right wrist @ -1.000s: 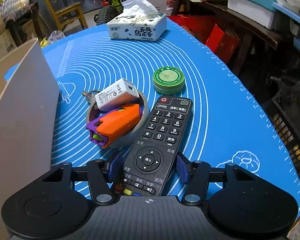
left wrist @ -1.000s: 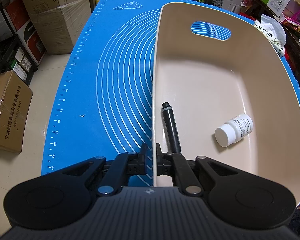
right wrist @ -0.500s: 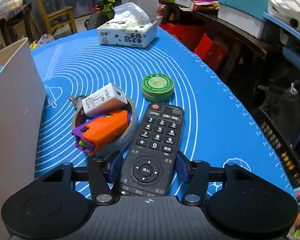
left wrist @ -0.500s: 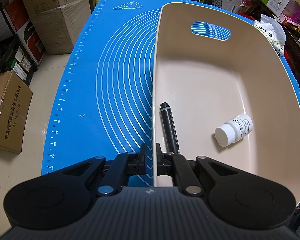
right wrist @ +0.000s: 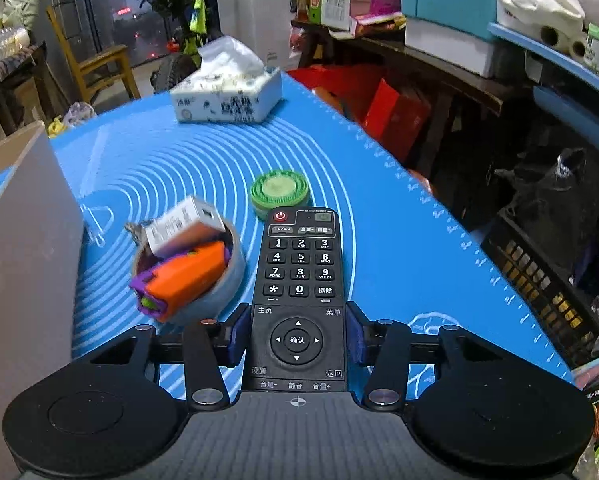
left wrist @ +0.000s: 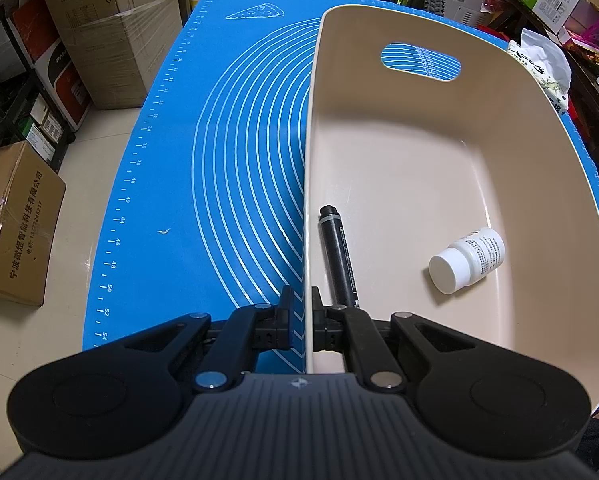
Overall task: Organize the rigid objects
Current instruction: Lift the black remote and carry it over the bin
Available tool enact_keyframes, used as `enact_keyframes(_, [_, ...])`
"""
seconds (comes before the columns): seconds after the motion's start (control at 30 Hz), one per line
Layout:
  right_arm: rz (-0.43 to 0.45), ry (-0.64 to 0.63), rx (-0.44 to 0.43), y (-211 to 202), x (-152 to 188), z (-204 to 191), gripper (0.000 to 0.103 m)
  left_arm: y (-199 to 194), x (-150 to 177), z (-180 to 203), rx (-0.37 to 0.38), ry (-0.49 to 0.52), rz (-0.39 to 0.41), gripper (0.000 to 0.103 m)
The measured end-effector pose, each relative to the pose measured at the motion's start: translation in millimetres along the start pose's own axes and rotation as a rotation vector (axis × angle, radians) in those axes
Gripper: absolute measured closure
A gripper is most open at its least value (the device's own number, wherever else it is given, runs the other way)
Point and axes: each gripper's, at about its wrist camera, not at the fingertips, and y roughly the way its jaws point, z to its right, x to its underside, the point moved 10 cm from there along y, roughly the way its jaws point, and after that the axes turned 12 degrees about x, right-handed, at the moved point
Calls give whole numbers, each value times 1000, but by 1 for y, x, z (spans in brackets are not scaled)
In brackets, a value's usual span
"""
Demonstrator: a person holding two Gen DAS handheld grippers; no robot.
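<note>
My left gripper (left wrist: 303,312) is shut on the near left wall of the beige bin (left wrist: 419,168), one finger inside and one outside. Inside the bin lie a black marker (left wrist: 337,256) and a white pill bottle (left wrist: 465,260) on its side. My right gripper (right wrist: 297,336) holds the black remote control (right wrist: 299,272) by its long sides, blue pads (right wrist: 237,338) pressed against it, its button end pointing away and raised off the blue mat (right wrist: 379,248). The bin's outer wall (right wrist: 19,260) stands at the left of the right wrist view.
Left of the remote sits a grey ring (right wrist: 229,280) holding an orange-and-purple toy (right wrist: 187,280) and a white charger (right wrist: 183,224). A green round tin (right wrist: 280,191) lies beyond the remote, a tissue box (right wrist: 227,98) at the far edge. Cardboard boxes (left wrist: 15,220) stand on the floor.
The right pads closed in onto the remote's sides and the remote rose off the mat with the gripper, which tilted up. The left gripper and bin stayed still.
</note>
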Motion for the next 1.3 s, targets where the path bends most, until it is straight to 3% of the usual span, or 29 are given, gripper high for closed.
enact_keyframes(0.3, [108,-14,-93,-49,-37,-18,48,0,0,1,1,1,-1,95])
enact_keyframes(0.7, [246,-96,-322,-125,-80,-101,48,1,0,2,4,1,-2,98])
enact_keyframes(0.97, [210,-212,-434,-141,-63,-171,48,1,0,2,4,1,-2,98])
enact_keyframes(1.3, [73,-349,-467,-121,-18,-226,48,1,0,3,3,1,-2,98])
